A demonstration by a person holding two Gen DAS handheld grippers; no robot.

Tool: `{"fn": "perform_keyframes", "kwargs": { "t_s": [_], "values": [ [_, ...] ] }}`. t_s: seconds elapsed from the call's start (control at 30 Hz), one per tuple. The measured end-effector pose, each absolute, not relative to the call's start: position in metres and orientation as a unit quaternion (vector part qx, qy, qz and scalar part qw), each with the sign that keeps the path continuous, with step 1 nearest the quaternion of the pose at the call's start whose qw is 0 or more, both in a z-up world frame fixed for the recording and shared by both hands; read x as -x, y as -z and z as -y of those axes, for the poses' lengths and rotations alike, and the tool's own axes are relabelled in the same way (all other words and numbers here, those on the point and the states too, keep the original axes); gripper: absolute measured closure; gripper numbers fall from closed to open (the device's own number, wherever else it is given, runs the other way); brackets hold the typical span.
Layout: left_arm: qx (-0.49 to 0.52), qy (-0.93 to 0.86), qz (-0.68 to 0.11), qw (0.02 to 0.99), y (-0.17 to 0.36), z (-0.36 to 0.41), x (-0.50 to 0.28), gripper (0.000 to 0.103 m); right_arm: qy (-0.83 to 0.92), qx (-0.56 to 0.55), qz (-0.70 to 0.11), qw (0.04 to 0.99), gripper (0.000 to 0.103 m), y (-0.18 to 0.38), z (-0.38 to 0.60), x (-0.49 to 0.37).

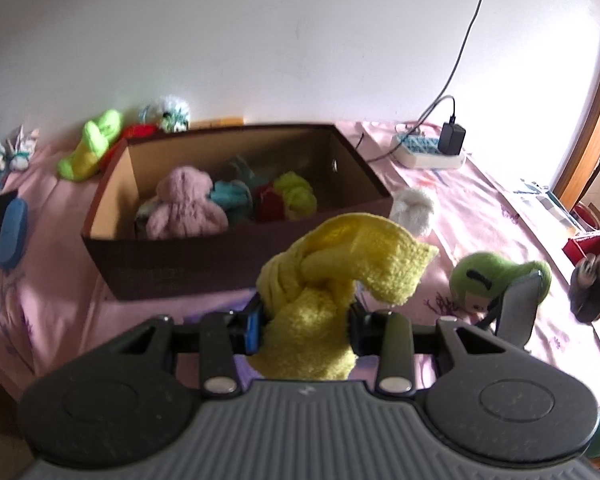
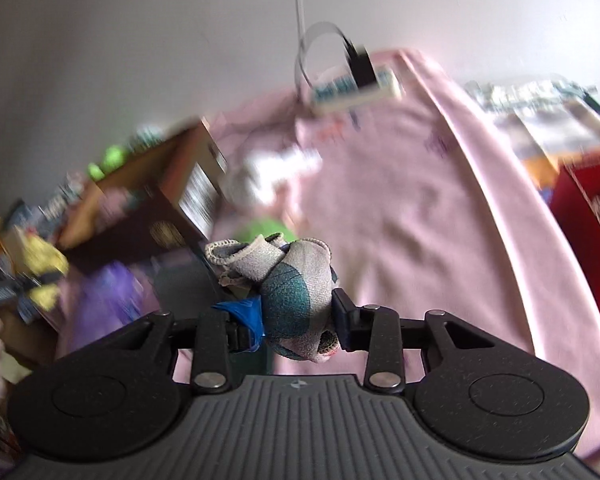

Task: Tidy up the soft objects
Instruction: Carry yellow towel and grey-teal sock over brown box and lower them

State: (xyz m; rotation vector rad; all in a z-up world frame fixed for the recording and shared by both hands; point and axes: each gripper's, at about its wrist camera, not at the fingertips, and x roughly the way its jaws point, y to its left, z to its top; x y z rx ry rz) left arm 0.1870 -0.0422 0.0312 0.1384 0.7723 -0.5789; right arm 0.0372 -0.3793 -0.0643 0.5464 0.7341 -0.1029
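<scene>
Left wrist: left tool [image 1: 305, 322] clamped on yellow sock [image 1: 336, 276], held in front of brown box [image 1: 204, 264] on the bed. Right wrist: right tool [image 2: 298, 320] pinching grey-teal sock [image 2: 292, 296], blurred. Risk: dangling yellow end snagging the box rim, spilling outside.

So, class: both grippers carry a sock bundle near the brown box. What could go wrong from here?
1. The yellow sock bundle droops loosely from the left gripper; its tail may snag the brown box rim.
2. The right wrist view is motion-blurred; the grey-teal sock ball in the right gripper might slip.
</scene>
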Motion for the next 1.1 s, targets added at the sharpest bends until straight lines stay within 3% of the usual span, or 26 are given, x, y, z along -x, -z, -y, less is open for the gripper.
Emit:
{"fn": "perform_keyframes", "kwargs": {
  "t_s": [0.27,0.53,0.83,1.1],
  "values": [
    [-0.092,0.277,-0.306,0.906,-0.081,0.037,-0.242,0.063,-0.048,-0.279,-0.278,0.918,0.084,-0.003,0.347,-0.118],
    [-0.096,0.263,-0.281,0.918,-0.108,0.036,-0.316,0.062,-0.065,-0.279,-0.302,0.909,0.083,-0.015,0.299,-0.234],
    [-0.091,0.274,-0.347,0.892,-0.055,0.053,-0.359,0.061,-0.021,-0.255,-0.406,0.878,0.083,0.051,0.269,-0.313],
    [-0.075,0.274,-0.413,0.866,-0.002,0.068,-0.385,0.057,0.001,-0.208,-0.448,0.870,0.081,0.085,0.257,-0.344]
  ]
}}
